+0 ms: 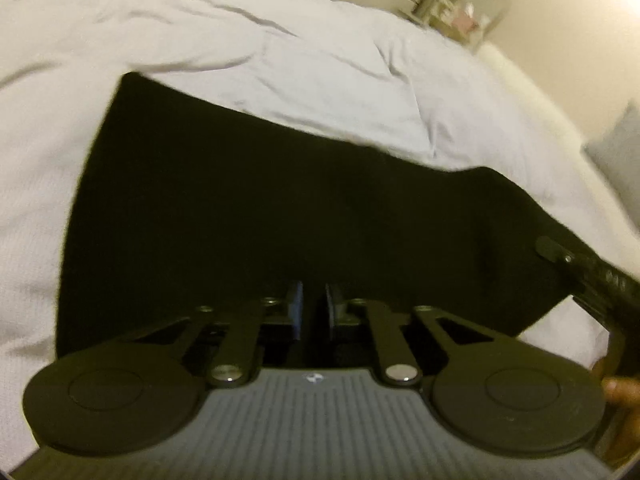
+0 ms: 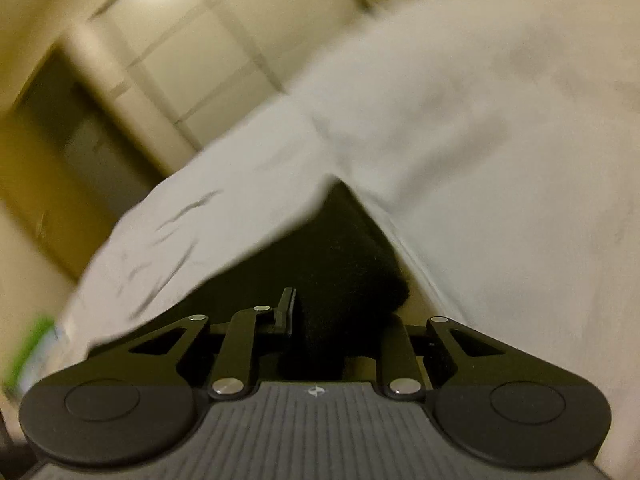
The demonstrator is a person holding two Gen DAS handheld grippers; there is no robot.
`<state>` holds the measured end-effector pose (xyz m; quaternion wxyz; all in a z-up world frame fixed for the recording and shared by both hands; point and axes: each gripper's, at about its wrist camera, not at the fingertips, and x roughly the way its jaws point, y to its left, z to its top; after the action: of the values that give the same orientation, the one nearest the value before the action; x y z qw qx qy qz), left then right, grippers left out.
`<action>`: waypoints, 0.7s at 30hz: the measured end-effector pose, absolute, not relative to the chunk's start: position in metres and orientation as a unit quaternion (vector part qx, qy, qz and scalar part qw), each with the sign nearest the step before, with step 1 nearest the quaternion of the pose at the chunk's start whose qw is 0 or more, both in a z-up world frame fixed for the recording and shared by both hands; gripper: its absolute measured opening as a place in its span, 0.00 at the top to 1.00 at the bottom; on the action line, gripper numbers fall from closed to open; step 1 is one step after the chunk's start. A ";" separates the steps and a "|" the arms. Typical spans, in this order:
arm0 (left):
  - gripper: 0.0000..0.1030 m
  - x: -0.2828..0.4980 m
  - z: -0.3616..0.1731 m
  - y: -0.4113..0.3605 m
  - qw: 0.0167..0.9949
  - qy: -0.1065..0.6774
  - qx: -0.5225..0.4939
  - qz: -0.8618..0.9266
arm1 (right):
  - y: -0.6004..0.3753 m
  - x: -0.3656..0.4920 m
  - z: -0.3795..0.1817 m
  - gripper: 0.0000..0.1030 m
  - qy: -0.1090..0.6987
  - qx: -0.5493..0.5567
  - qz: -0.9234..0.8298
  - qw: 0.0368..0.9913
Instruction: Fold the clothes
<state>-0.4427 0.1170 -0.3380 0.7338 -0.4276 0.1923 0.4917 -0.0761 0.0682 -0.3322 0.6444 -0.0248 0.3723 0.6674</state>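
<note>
Your left gripper has its jaws pinched down to a thin slit on the near edge of the black cloth, which lies spread flat on the white bed. Your right gripper has its jaws drawn in on a bunched fold of the same cloth; that view is blurred. From the left wrist you can see the right gripper at the cloth's right corner, with your fingers low at the right edge.
</note>
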 end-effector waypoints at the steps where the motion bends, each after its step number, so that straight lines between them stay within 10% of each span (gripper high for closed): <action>1: 0.91 -0.449 -0.336 0.117 0.730 0.183 -0.434 0.495 | 0.065 -0.093 -0.318 0.79 0.327 -0.048 0.686 0.649; 11: 0.91 -0.543 -0.317 0.078 0.695 0.091 -0.463 0.542 | 0.035 -0.311 -0.318 0.76 0.009 -0.291 0.824 0.487; 17: 0.82 -0.560 -0.334 0.065 0.683 0.049 -0.526 0.505 | 0.022 -0.336 -0.344 0.12 0.001 -0.359 0.829 0.429; 21: 0.73 -0.560 -0.337 0.071 0.682 0.026 -0.548 0.484 | 0.027 -0.287 -0.321 0.07 0.088 -0.314 0.845 0.424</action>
<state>-0.5603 0.0712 -0.3374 0.6822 -0.5476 0.0258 0.4838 -0.2873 0.0275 -0.3211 0.4242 -0.3137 0.0881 0.8449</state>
